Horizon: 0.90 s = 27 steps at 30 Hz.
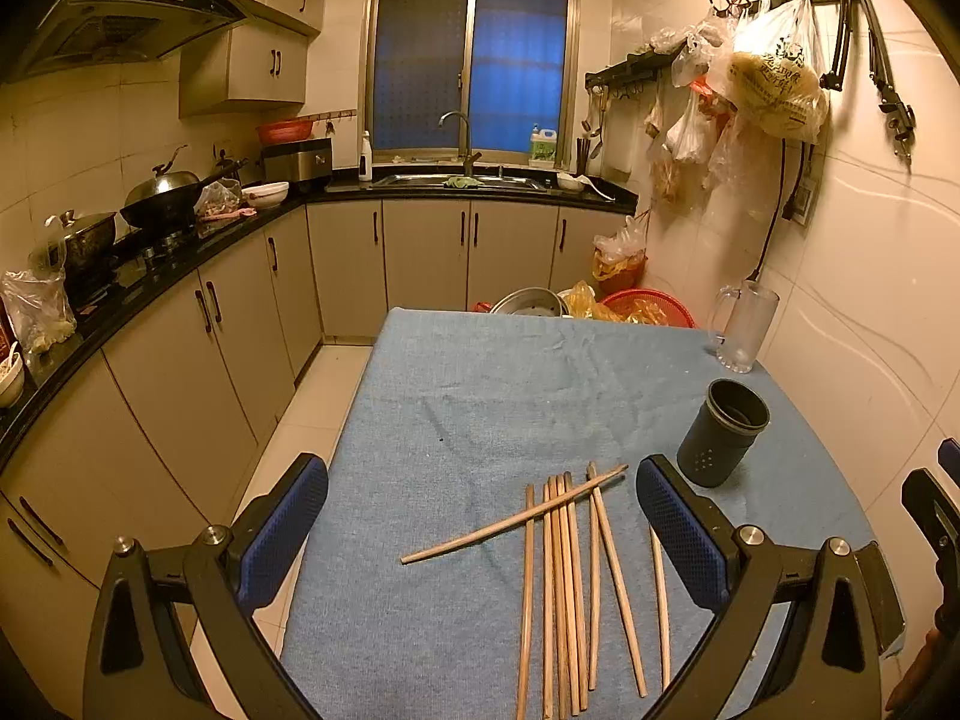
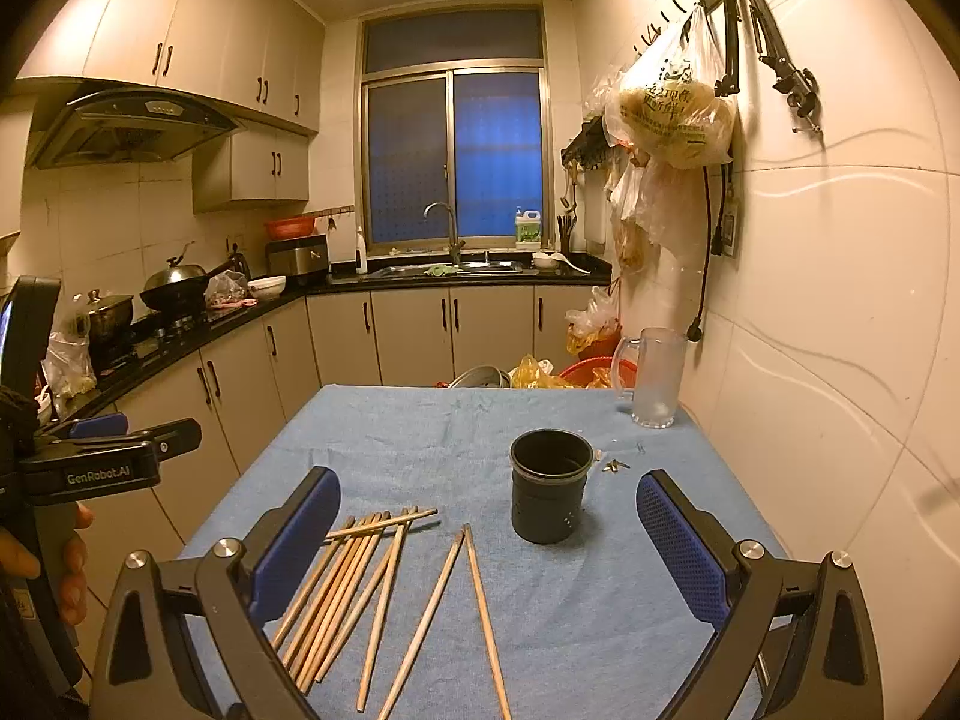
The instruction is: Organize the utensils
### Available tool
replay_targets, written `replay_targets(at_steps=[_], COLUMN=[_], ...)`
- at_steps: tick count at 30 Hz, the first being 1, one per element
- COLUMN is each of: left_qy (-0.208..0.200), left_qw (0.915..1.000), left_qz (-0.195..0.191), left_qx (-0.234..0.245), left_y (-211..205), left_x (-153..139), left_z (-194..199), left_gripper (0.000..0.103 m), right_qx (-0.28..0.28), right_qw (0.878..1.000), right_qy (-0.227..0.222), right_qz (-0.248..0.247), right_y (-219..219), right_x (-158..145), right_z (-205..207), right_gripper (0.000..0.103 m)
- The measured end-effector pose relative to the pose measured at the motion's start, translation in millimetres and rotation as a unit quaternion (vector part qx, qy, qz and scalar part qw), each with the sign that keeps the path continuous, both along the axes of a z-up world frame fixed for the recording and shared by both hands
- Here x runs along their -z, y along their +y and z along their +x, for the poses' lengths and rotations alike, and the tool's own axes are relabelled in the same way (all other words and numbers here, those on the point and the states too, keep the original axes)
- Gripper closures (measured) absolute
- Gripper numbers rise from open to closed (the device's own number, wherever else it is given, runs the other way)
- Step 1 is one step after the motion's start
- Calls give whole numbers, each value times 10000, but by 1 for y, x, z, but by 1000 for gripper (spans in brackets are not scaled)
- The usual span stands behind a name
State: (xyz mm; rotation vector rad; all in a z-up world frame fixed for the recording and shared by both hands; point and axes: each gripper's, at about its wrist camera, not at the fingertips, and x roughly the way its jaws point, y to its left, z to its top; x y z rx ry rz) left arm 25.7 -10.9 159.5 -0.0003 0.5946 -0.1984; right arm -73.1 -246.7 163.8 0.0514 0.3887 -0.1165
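Several wooden chopsticks [image 1: 561,576] lie loose on the blue tablecloth [image 1: 480,408], one lying crosswise over the rest; they also show in the right wrist view [image 2: 360,588]. A dark cylindrical holder [image 1: 723,432] stands upright and empty to their right, and shows in the right wrist view [image 2: 549,483]. My left gripper [image 1: 480,534] is open and empty, hovering above the chopsticks. My right gripper [image 2: 489,546] is open and empty, above the chopsticks and just short of the holder. The left gripper's body shows at the left of the right wrist view [image 2: 102,462].
A frosted glass mug [image 2: 654,375] stands at the table's far right corner by the tiled wall. Small metal bits [image 2: 615,466] lie beside the holder. A red basket [image 1: 648,306] and metal pot [image 1: 528,301] sit behind the table. Cabinets and counter run along the left.
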Motion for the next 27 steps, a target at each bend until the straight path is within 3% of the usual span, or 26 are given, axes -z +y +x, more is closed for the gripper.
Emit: replay_targets(at_steps=[19,27], left_qy=[-23,473], left_qw=[10000,9984], left_qz=[52,-4], left_qx=[68,314], left_y=[-12,-18], left_x=[1,18], left_z=[16,26], left_gripper=[1,1], right_qx=[67,12], right_qw=[10000,9992], right_qy=[40,388], right_qz=[42,45], right_y=[-3,-12], right_x=[5,17], right_z=[16,38], right_gripper=[3,3])
